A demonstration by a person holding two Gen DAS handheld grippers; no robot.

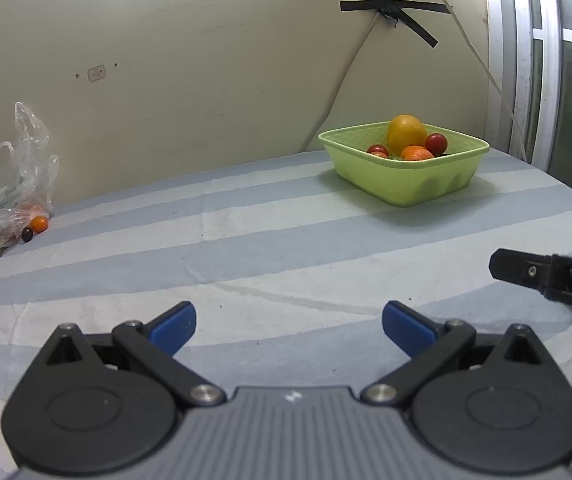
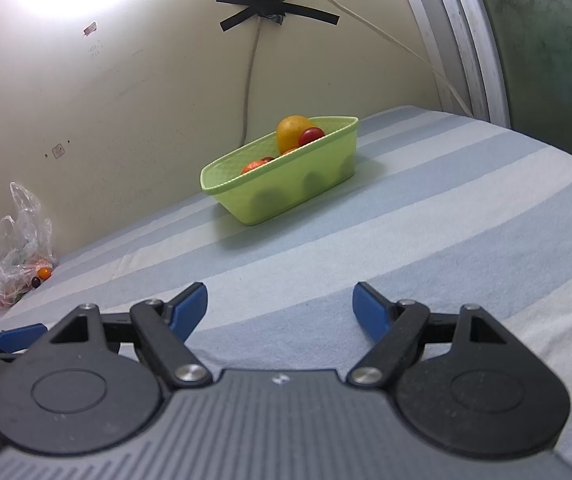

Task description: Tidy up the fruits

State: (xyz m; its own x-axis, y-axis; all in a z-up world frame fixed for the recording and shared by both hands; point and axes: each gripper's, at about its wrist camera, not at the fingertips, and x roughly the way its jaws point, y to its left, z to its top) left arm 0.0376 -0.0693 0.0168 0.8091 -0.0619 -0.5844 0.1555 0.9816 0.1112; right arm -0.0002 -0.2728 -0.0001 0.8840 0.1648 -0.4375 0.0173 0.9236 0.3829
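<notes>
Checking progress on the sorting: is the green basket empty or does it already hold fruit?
It holds fruit. The green basket contains a large yellow-orange fruit, a small orange and red fruits.

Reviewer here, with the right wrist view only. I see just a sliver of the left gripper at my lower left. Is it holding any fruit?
Observer: No. In the left wrist view the left gripper has its jaws wide apart, with only the striped cloth between them.
Reviewer: The basket's wall hides much of its contents from me. How many tomatoes are in there?
Observer: At least two show in the basket: a red tomato right of the big yellow fruit, and a second tomato left of it, beside an orange.
</notes>
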